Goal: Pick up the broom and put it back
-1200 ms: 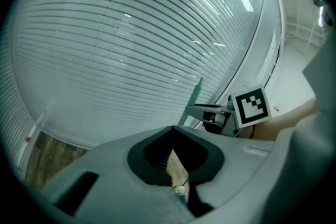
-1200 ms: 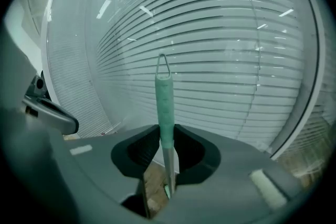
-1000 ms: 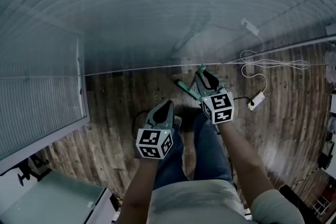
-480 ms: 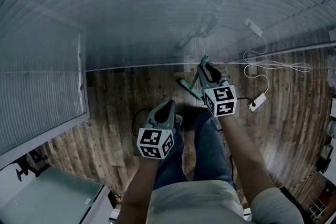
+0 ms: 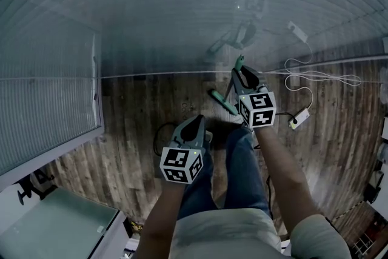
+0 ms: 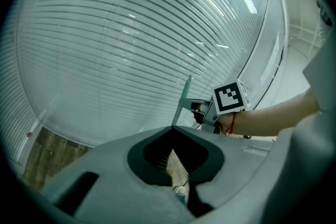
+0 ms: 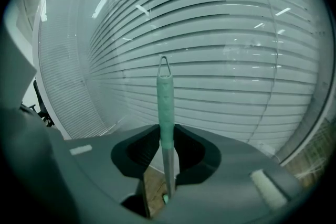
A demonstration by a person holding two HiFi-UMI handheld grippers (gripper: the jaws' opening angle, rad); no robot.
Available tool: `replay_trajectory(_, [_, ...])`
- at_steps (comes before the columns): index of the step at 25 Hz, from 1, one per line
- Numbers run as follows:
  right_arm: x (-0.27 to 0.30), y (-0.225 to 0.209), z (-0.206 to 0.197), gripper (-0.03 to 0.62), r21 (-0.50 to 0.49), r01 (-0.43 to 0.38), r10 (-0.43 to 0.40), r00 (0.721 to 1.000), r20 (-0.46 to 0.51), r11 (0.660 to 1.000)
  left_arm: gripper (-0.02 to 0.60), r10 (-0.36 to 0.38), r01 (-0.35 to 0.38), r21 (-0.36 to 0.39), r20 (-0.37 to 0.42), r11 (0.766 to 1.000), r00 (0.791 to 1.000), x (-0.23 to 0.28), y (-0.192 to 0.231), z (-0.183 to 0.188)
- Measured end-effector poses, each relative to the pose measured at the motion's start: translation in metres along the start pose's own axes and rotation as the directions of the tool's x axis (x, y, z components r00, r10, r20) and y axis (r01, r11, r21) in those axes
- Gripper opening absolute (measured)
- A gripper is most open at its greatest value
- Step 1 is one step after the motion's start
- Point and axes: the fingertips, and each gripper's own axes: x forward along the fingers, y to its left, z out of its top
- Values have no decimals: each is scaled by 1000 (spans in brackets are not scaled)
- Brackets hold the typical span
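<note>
The carry is under way. The right gripper [image 5: 244,77] clamps the broom [image 7: 166,113] upright by its handle near the glass wall [image 5: 182,21], while the left gripper [image 5: 195,123] is closed and empty. Next, it likely needs standing steadily in its place, then a release.

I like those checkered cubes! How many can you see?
2. One cube sits on the left gripper, over the person's left leg; the other cube is on the right gripper, which grips the broom.

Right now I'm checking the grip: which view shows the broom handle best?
The right gripper view: the handle stands upright between the right gripper's fingers, green sleeve and loop clear. The head view shows mainly its tip; the left gripper view, a thin sliver.
</note>
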Motion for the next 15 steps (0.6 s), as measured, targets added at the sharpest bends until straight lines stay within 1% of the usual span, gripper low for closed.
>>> replay_trajectory(15, [6,-5,2,97,-1,38,-38,999,-1,999,0,-1,1,3,0,1000,1000,-3,-2,3])
